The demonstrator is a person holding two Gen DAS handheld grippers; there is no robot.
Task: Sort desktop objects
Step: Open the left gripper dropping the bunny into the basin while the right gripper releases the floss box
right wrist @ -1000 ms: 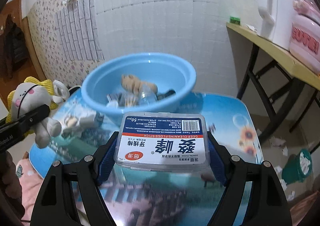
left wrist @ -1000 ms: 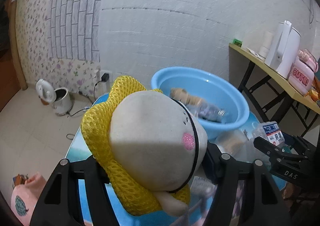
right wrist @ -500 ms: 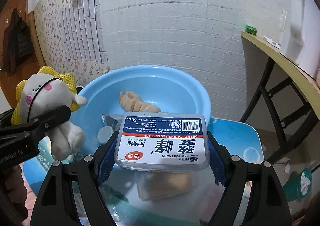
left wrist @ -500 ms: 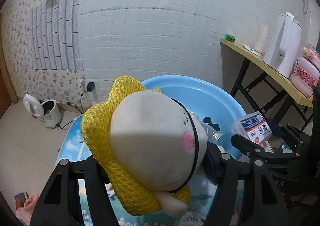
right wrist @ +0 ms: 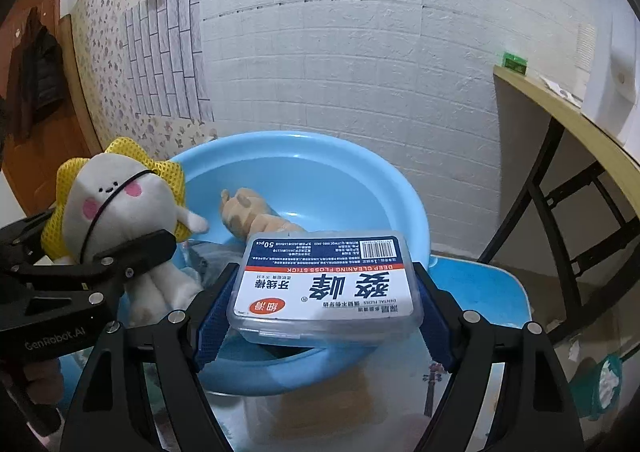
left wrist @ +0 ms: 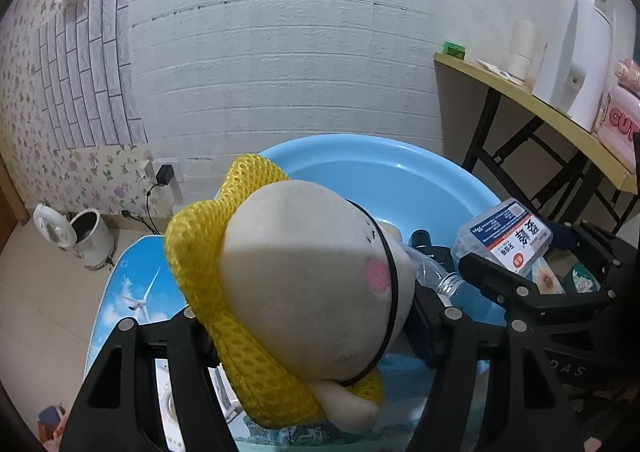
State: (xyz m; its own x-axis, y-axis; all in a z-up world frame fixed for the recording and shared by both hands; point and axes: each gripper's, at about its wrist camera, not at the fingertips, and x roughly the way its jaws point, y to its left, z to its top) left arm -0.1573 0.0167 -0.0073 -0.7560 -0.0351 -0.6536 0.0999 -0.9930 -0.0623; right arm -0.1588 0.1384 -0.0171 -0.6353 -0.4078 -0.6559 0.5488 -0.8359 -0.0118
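Note:
My left gripper is shut on a white plush toy with a yellow mesh hood, which fills the left wrist view. It hangs over the left rim of a light blue basin. My right gripper is shut on a clear dental floss box with a blue and white label, held above the basin's near rim. The plush toy and left gripper show at the left of the right wrist view. Inside the basin lie a brown plush toy and a clear bottle.
The basin stands on a small table with a printed blue top. A clear container lies on it under my right gripper. A wooden side table with a white kettle stands at the right. A white brick wall rises close behind.
Both grippers have moved toward the basin with their loads. The basin now looks larger and closer, and the plush toy and floss box have come nearer each other over it.

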